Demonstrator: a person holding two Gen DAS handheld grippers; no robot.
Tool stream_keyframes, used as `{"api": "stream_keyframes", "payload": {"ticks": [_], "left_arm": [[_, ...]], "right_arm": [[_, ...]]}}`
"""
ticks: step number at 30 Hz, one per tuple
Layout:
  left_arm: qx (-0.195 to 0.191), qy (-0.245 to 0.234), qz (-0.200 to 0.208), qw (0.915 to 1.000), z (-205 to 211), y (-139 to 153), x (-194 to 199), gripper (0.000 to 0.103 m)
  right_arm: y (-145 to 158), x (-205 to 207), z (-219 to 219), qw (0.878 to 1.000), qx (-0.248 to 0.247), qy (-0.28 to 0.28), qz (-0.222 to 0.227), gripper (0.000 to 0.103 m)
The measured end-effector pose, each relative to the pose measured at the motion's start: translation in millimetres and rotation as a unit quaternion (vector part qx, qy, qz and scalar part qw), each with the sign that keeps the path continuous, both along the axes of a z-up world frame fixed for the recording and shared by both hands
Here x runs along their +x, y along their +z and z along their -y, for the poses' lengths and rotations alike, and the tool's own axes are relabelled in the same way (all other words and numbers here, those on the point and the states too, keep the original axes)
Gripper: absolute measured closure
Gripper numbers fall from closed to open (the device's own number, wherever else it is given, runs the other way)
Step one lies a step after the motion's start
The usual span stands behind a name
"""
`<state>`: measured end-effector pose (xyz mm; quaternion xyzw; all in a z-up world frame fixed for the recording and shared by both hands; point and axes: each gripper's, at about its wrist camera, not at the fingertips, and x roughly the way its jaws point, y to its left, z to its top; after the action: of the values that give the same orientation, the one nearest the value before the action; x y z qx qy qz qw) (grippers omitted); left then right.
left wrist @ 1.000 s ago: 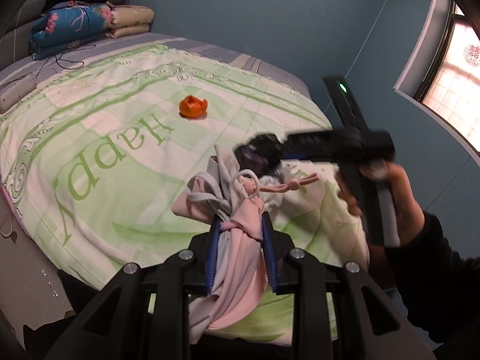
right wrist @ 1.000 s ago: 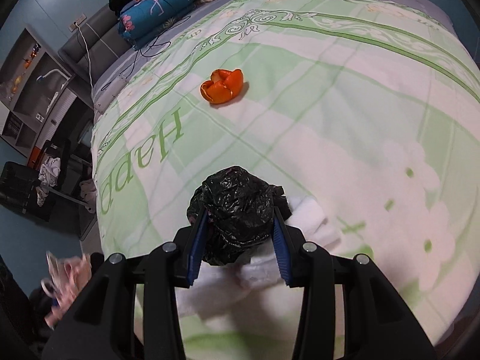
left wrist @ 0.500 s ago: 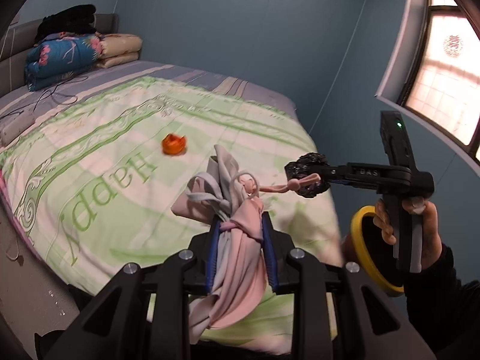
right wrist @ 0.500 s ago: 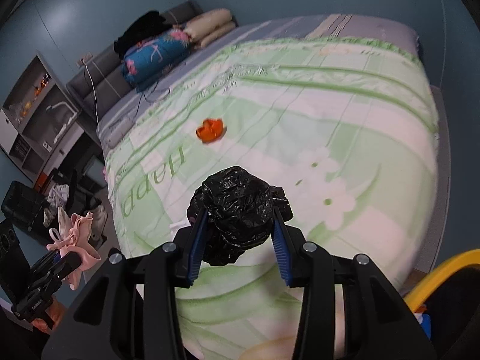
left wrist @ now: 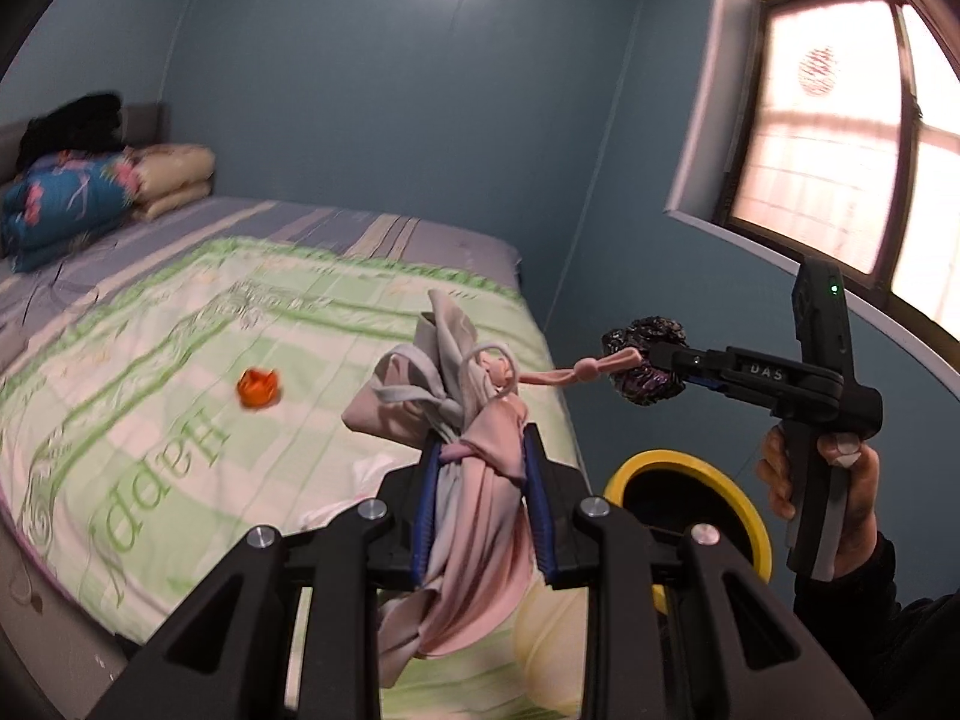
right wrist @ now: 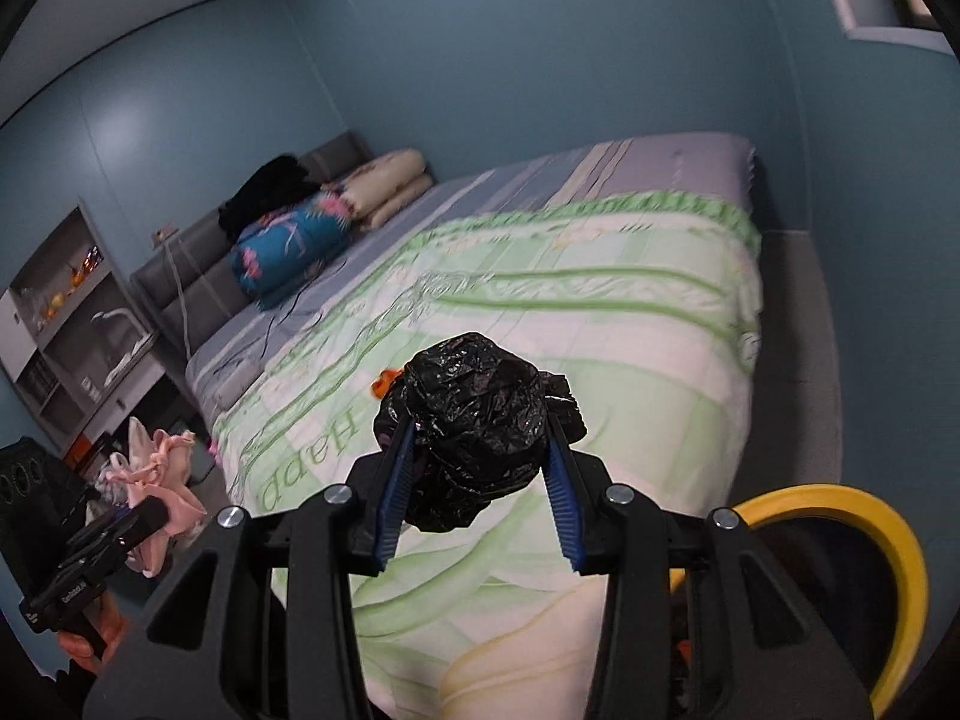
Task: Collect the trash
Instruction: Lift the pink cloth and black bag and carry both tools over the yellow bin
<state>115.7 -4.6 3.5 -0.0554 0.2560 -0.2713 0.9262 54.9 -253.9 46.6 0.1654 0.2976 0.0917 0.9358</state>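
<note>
My left gripper (left wrist: 480,468) is shut on a knotted pink and grey cloth bundle (left wrist: 474,420), held up over the bed's near edge. In the right wrist view that bundle (right wrist: 159,468) shows at the far left. My right gripper (right wrist: 477,450) is shut on a crumpled black plastic bag (right wrist: 474,426); the left wrist view shows this bag (left wrist: 645,366) in the air at the right, above a yellow-rimmed bin (left wrist: 690,504). The bin (right wrist: 852,516) sits at the bed's corner, low on the right. An orange peel (left wrist: 258,387) lies on the green quilt.
The bed (left wrist: 150,390) with the green "Happy" quilt fills the left and middle. Folded bedding (left wrist: 72,204) is stacked at its head. A window (left wrist: 852,138) is in the blue wall on the right. A shelf unit (right wrist: 66,324) stands beside the bed. A person's hand (left wrist: 852,480) grips the right tool.
Both grippers have risen from the quilt with their loads. The right one swung away to the right with the black bag, and the yellow bin has come into view beneath it.
</note>
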Motion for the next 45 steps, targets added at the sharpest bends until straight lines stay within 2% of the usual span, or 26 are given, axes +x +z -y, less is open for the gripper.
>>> {"api": "stream_keyframes", "payload": {"ticks": [14,19,26,32,45], "left_arm": [[0.002,-0.066,0.049,0.9966,62,37,-11,0.079],[0.004,-0.088,0.059,0.9944,85,41,-13,0.079],[0.008,-0.115,0.057,0.9917,116,39,-14,0.079],[0.008,-0.139,0.041,0.9895,150,27,-6,0.079],[0.028,-0.204,-0.024,0.9782,231,-32,20,0.079]], "right_arm": [[13,-61,61,0.996,0.016,-0.077,0.037,0.064],[12,-78,80,0.993,0.017,-0.106,0.05,0.064],[3,-98,94,0.986,-0.012,-0.158,0.056,0.064],[-12,-105,105,0.98,-0.032,-0.193,0.04,0.063],[-51,-111,130,0.972,-0.038,-0.233,-0.003,0.063]]}}
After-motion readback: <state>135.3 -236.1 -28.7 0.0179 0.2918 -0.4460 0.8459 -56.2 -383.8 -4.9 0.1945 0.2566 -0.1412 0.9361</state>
